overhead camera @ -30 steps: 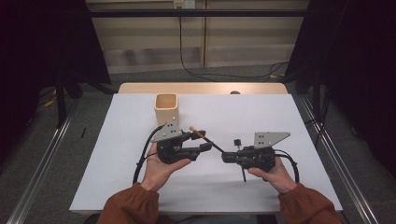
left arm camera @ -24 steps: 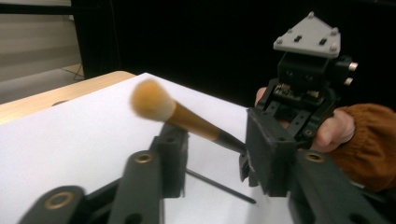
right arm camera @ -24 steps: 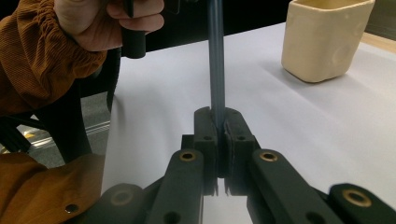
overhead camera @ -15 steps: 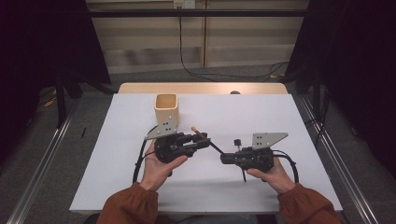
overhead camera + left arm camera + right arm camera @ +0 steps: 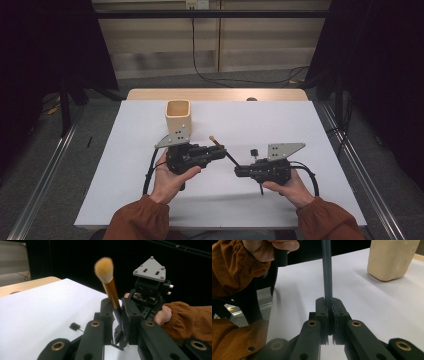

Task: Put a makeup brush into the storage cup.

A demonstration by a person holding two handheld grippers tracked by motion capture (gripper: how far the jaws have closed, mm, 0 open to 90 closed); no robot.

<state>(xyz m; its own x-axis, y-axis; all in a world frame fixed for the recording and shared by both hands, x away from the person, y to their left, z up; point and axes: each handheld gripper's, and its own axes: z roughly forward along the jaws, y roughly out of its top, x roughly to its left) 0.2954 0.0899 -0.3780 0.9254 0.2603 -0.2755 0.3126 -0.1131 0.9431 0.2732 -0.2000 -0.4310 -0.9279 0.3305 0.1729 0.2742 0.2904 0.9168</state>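
One makeup brush (image 5: 111,291) is clenched at both ends: the left gripper (image 5: 117,315) has its fingers closed on the dark handle below the copper ferrule, and the right gripper (image 5: 328,307) has its fingers closed on the handle's thin end. The brush spans between them above the white worktop (image 5: 300,125). One beige cup (image 5: 178,116) stands just beyond the left gripper; one small black piece (image 5: 253,151) lies near the right. Open worktop stretches right. The left gripper view shows the bristles, tan and fluffy.

Dim room with a dark surround, the white table (image 5: 310,150) evenly lit, near tongs parts blurred.
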